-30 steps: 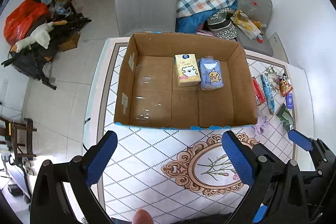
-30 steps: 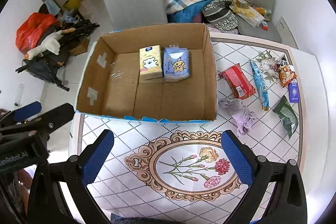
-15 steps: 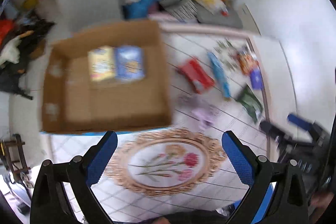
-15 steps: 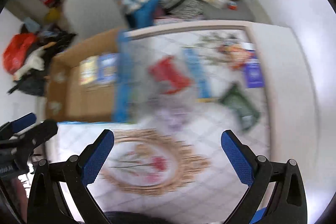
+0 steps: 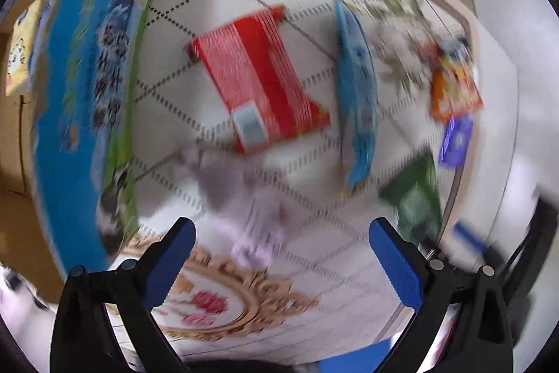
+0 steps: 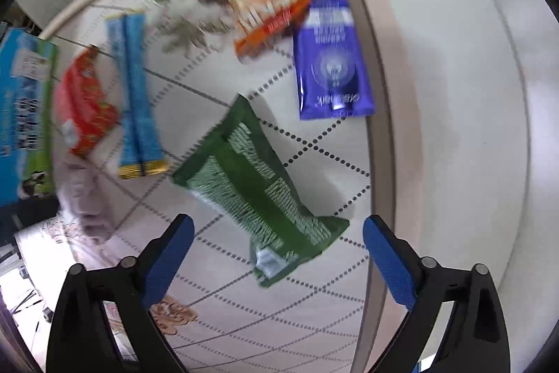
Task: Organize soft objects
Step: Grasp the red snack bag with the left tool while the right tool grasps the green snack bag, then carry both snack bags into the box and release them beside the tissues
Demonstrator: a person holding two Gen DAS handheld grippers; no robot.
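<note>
My left gripper is open and empty, low over a crumpled lilac cloth on the table. Beyond it lie a red packet and a long blue packet. The cardboard box with its blue printed side stands at the left; a yellow tissue pack shows inside. My right gripper is open and empty, just above a green packet. The lilac cloth shows at the left of the right wrist view.
A purple packet and an orange snack bag lie near the table's beige border. The green packet, purple packet and orange bag also show at the right of the left wrist view.
Both grippers have swung right and dropped close to the table. The box has slid to the left edge of both views. The views are blurred by motion.
</note>
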